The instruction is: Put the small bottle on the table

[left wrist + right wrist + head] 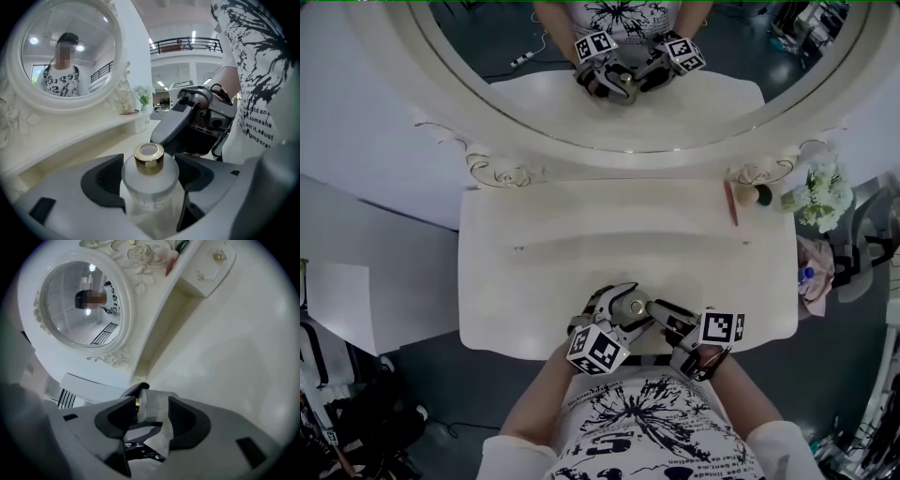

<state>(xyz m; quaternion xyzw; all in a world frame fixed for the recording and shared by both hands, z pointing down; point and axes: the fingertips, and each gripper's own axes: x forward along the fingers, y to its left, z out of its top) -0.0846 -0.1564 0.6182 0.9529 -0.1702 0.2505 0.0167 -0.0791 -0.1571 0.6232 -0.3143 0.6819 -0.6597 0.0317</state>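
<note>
- The left tool [150, 174] is clamped on the small bottle [150, 190]. Its dark pads [107, 180] press the frosted body from both sides, and the gold cap [149, 158] sticks out beyond them.
- The right tool [149, 411] comes in from the right with the same bottle between its jaws, which stand partway closed. Its pads [187, 420] look to be against the bottle, one at the cap end and one at the base end.
- In the head view both tools meet over the front edge of the white worktop [544, 281], just in front of the person's printed shirt [647, 422]. The bottle is held between them; whether its base touches the worktop cannot be told.
- A round mirror [628, 94] in a carved frame stands at the back of the worktop and reflects both tools.
- White flowers [818, 195] stand by the right rear corner.
</note>
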